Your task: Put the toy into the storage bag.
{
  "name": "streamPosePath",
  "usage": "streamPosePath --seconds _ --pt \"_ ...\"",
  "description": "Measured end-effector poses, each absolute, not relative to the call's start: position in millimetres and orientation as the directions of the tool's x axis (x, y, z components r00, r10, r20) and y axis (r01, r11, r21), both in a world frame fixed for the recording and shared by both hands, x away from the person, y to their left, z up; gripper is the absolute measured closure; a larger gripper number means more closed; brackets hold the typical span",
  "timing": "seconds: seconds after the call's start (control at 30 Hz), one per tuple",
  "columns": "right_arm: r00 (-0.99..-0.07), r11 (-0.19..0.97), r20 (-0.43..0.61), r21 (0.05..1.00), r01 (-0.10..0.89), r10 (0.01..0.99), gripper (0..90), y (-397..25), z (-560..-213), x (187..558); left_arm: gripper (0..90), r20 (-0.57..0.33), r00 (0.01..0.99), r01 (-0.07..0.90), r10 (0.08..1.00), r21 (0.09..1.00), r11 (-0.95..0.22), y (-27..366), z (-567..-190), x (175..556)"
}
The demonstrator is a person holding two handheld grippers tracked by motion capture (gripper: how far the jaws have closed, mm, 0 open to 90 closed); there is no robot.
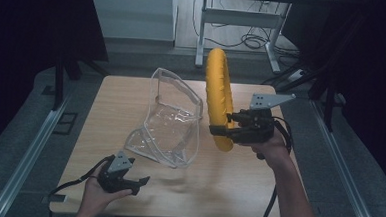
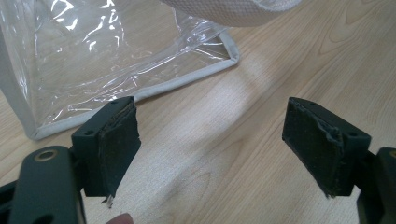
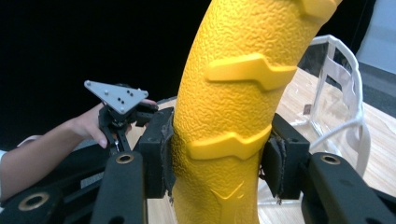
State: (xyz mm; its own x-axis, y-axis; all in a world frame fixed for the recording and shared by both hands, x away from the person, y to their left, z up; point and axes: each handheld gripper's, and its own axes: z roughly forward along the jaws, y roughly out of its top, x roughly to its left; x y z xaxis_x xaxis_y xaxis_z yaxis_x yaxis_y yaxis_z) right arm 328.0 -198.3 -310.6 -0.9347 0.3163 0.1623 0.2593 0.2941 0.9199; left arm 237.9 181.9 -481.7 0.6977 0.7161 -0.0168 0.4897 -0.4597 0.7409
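Starting at the left of the high view, the left gripper [image 1: 136, 181] sits low over the near-left part of the wooden table [image 1: 237, 186], held in the person's left hand [image 1: 95, 193]. Its jaws are spread wide with nothing between them; in the left gripper view the two pads [image 2: 119, 144] have bare tabletop in the gap, and the corner of the clear plastic bag [image 2: 93, 60] lies just beyond them, not touching.

Moving toward the middle, that clear plastic bag [image 1: 173, 120] stands open on the table, mouth up, with its pale trim along the edges, kind of slumped and crinkly.

Right of the bag, the right gripper [image 1: 221, 132] is up off the table and clamped on the lower end of a yellow ring [image 1: 217, 95], which is held upright on edge, beside the bag and slightly above it. In the right gripper view the jaws squeeze the yellow ring [image 3: 233, 116] from both sides, textured skin and raised ridges plainly visible. The person's right hand [image 1: 271, 147] grips the tool from behind.
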Motion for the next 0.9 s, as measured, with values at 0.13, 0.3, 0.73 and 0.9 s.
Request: streamPosePath --seconds 0.13,0.3,0.73,0.9 --pt "-0.937 0.289 0.157 0.924 0.252 0.313 51.0 -194.8 -308.0 328.8 18.6 -0.018 0.698 0.489 0.715 0.741 -0.459 181.3 -482.2 238.1" --pt "-0.940 0.272 0.154 0.932 0.240 0.303 50.9 -190.0 -302.8 329.5 18.6 -0.016 0.700 0.490 0.714 0.738 -0.464 180.9 -483.0 238.4" --pt "-0.949 0.250 0.131 0.946 0.205 0.286 50.8 -185.7 -288.4 324.4 18.6 -0.019 0.701 0.493 0.713 0.736 -0.465 179.8 -483.8 238.7" --pt "-0.953 0.246 0.125 0.949 0.196 0.277 50.8 -182.9 -283.1 322.8 18.7 -0.020 0.699 0.490 0.715 0.742 -0.458 180.9 -482.4 238.1"
